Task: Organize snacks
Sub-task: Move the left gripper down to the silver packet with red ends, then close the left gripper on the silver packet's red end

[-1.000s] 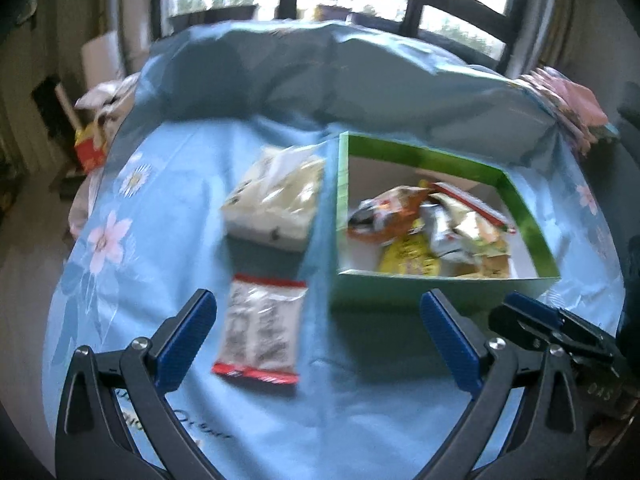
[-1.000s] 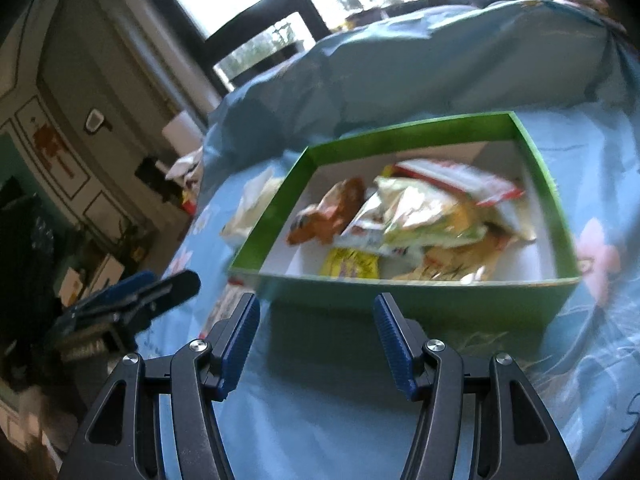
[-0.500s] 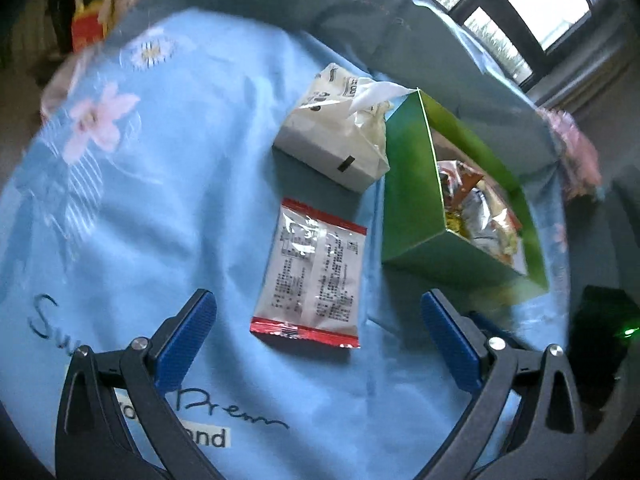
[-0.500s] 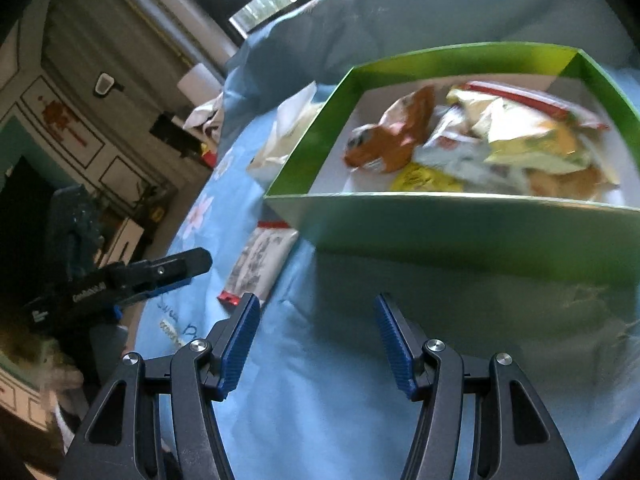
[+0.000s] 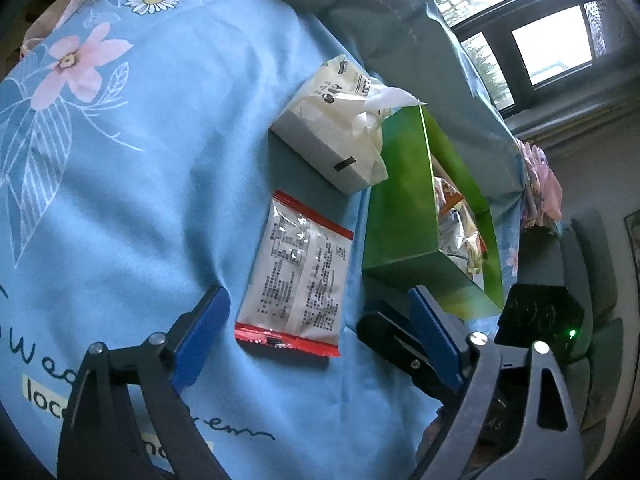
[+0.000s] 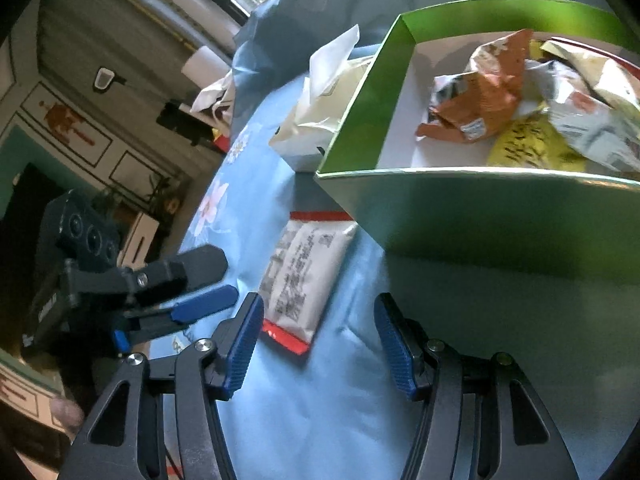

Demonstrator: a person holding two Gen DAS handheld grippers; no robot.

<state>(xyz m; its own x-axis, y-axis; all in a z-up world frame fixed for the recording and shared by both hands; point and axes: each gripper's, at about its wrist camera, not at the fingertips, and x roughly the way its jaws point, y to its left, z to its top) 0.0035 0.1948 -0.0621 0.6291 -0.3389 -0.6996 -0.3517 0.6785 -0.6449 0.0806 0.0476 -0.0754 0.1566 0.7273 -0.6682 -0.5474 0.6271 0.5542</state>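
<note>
Your left gripper [image 5: 316, 312] tilts steeply down over the blue flowered cloth [image 5: 140, 200] that covers the tabletop, its two blue fingers [image 5: 200, 332] spread wide apart to either side of the near end of one flat snack packet [image 5: 298, 280]; the jaws have just been closing a little, yet neither pad touches the packet, which lies between them with a gap on each side. That packet, white with red sealed ends and printed side up, lies flat on the cloth just beside the near left corner of the green box [image 5: 404, 216]. Your right gripper [image 6: 320, 340] also slants downward, low over the cloth in front of the box's near wall, its fingers [image 6: 244, 340] set partly apart with nothing between them but bare cloth; the packet's red end sits just off its left finger. In the right wrist view your left gripper reaches in from the left edge toward the same packet. You have one green box, open-topped with a white floor, holding a loose heap of at least four snack bags [image 6: 532, 104]: one orange, one yellow and a couple silvery-white, the rest overlapped and hard to count. One white tissue pack [image 5: 336, 128] with a sheet sticking up rests against the box's left wall, farther from you than the packet.
</note>
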